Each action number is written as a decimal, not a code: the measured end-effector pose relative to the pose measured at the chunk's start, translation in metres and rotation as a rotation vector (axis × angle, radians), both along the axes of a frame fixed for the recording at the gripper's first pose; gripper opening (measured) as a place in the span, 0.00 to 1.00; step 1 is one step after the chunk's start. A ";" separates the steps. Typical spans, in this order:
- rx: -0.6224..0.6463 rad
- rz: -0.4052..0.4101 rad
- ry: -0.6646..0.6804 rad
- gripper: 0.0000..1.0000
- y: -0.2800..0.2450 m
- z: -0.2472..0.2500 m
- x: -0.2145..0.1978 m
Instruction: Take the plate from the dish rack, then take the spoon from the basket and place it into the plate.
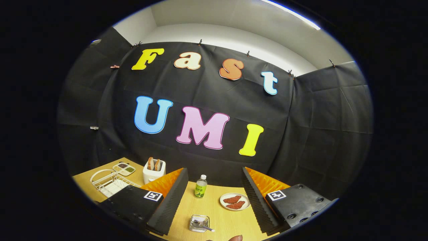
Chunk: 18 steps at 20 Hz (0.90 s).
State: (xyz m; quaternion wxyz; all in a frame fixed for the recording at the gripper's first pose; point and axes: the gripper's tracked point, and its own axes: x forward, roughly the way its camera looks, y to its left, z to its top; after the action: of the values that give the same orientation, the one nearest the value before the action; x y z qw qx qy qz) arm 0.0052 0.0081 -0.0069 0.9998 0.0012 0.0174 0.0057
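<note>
My gripper [214,169] is held high above a wooden table [217,217], open, with nothing between its fingers. A white wire dish rack [110,182] stands to the left, beyond the left finger, and holds a pale flat plate [113,188]. Between the fingers and close to me sits a small see-through basket [199,223] with a spoon [204,227] lying in it. A round plate [235,202] carrying two reddish pieces of food rests just inside the right finger.
A small green-labelled bottle [200,186] stands between the fingers, beyond the basket. A white toaster [154,170] with two slices of bread and a small divided tray [124,168] sit at the back left. Something rounded, perhaps a fingertip [235,238], pokes in nearest me.
</note>
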 end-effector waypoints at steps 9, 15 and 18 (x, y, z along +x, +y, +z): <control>0.000 0.009 0.014 0.97 0.019 -0.002 0.010; 0.049 0.083 0.142 0.97 0.058 -0.026 0.029; 0.046 0.118 0.281 0.98 0.081 -0.059 0.045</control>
State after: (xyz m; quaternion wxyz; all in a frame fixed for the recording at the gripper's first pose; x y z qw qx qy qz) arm 0.0500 0.0895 -0.0658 0.9852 0.0238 0.1569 0.0646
